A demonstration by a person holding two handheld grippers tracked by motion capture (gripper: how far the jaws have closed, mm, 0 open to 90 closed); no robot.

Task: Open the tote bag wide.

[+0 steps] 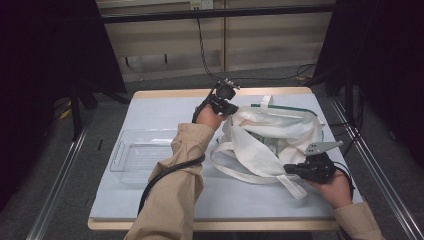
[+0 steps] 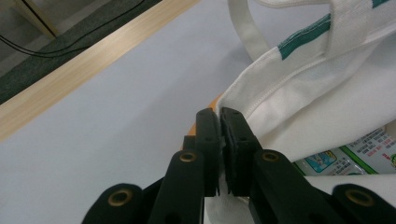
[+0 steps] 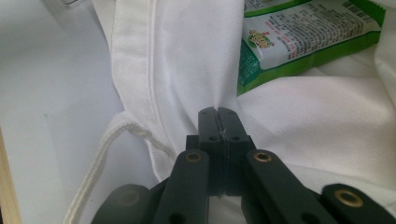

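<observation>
A white cloth tote bag with a green stripe and long straps lies open on the table. My left gripper is shut on the bag's far left rim, the fabric pinched between its jaws. At the near right, my right gripper is shut on the bag's near rim. A green and white printed packet lies inside the bag, its corner also seen in the left gripper view as a packet.
A transparent plastic tray stands left of the bag, under the left forearm. The table has a pale blue top and a wooden edge. A bag strap trails over the table. Cables hang behind the table.
</observation>
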